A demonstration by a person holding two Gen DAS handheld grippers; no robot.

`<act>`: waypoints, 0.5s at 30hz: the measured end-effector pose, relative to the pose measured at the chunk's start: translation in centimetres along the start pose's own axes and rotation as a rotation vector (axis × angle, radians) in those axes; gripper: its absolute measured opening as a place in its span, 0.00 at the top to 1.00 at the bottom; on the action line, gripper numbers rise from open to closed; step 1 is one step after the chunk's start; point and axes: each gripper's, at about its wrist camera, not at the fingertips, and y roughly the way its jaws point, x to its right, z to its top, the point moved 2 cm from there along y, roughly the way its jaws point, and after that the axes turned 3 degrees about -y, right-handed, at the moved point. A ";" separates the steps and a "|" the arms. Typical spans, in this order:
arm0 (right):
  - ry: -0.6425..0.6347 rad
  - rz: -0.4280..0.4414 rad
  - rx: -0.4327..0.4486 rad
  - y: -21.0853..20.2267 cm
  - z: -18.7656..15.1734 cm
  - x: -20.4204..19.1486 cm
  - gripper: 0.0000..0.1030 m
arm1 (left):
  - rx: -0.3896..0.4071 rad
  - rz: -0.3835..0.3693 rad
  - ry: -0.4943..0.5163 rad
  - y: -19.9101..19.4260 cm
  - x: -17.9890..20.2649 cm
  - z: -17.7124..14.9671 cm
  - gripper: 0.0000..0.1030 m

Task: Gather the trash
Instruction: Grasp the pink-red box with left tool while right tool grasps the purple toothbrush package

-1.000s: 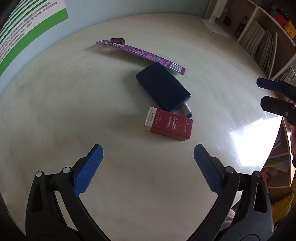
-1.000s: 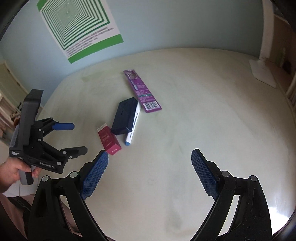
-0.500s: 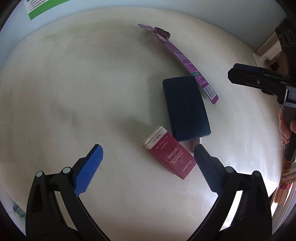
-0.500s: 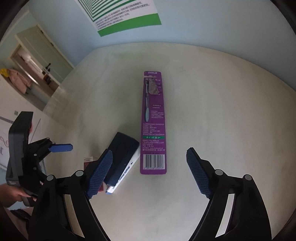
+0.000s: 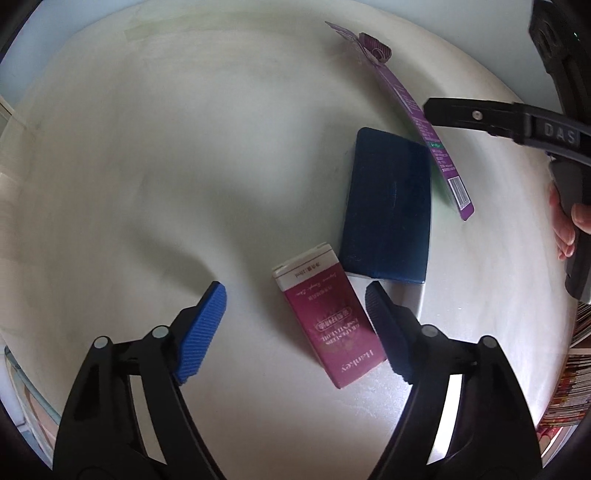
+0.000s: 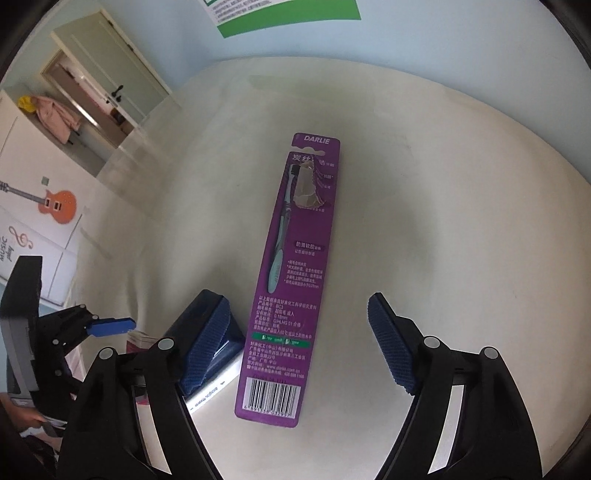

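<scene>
A maroon and white carton (image 5: 328, 314) lies flat on the round cream table (image 5: 147, 147). My left gripper (image 5: 295, 328) is open, low over it, with the carton's near end between the fingers. A dark blue case (image 5: 388, 206) lies just beyond, on a white tube. A purple toothbrush card (image 6: 291, 273) lies lengthwise; my right gripper (image 6: 291, 339) is open and straddles its barcode end. The card also shows in the left wrist view (image 5: 417, 114), and the case in the right wrist view (image 6: 225, 343).
The right gripper's arm (image 5: 517, 122) and the hand holding it reach in at the left view's right edge. The left gripper (image 6: 110, 326) shows at the right view's left edge. Stacked books (image 5: 569, 387) lie beyond the table's edge. A green poster (image 6: 280, 14) hangs on the wall.
Both grippers have come down and forward. The carton now sits between the left fingers, and the toothbrush card's near end sits between the right fingers. Nothing on the table has moved.
</scene>
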 end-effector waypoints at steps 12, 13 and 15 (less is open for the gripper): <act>-0.077 -0.104 -0.009 2.1 0.3 -1.9 0.58 | 0.037 0.039 -0.018 -0.5 -3.8 0.8 0.73; -0.066 -0.100 -0.011 2.0 0.3 -1.7 0.59 | 0.037 0.034 -0.021 -0.5 -4.1 0.7 0.73; -0.048 -0.101 -0.015 1.9 -0.1 -1.6 0.59 | 0.040 0.031 -0.025 -0.7 -4.8 0.7 0.73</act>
